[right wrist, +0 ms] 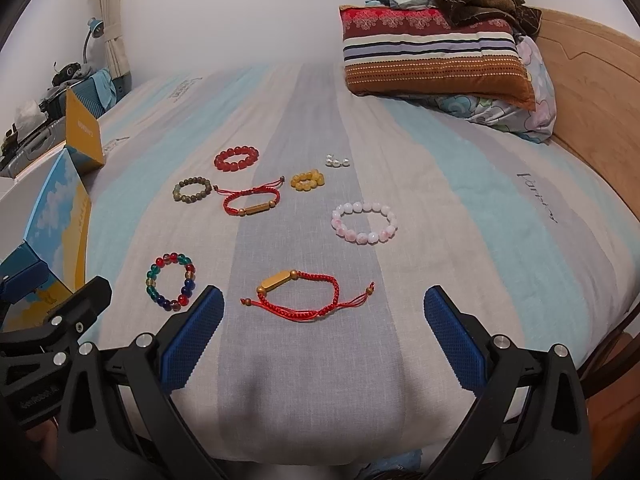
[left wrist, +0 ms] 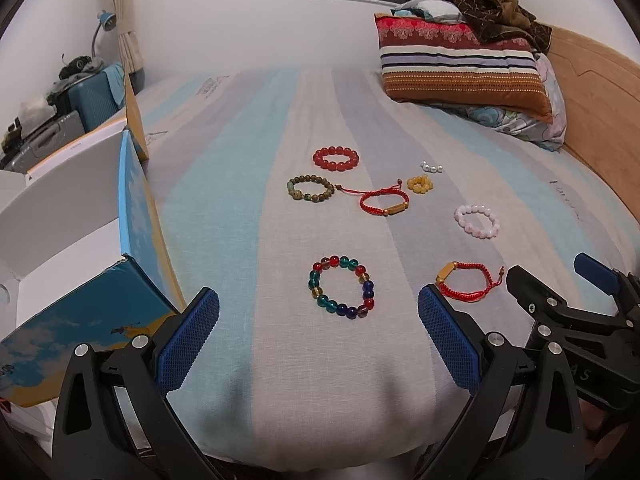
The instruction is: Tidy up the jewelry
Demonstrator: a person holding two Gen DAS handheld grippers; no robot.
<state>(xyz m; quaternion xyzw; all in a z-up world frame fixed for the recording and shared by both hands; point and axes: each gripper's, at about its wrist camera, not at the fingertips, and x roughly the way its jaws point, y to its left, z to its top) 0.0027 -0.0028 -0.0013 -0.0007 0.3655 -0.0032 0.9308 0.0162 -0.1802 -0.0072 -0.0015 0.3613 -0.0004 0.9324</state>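
Note:
Several bracelets lie on a striped bedsheet (left wrist: 248,200). A multicoloured glass-bead bracelet (left wrist: 342,286) (right wrist: 171,281) lies just ahead of my left gripper (left wrist: 318,308), which is open and holds nothing. A red cord bracelet with a gold bar (right wrist: 308,294) (left wrist: 468,282) lies just ahead of my right gripper (right wrist: 324,308), also open with nothing in it. Farther out are a red bead bracelet (left wrist: 336,159), a green-brown bead bracelet (left wrist: 311,189), a second red cord bracelet (left wrist: 384,202), a small yellow bead ring (left wrist: 420,183), a pearl piece (left wrist: 431,167) and a pink bead bracelet (left wrist: 477,221).
An open blue and yellow cardboard box (left wrist: 100,216) with a white inside stands at the bed's left edge. Striped pillows (left wrist: 460,68) and a brown blanket (left wrist: 492,4) are piled at the far right by a wooden headboard (left wrist: 592,92). Luggage and clutter (left wrist: 60,96) sit beyond the box.

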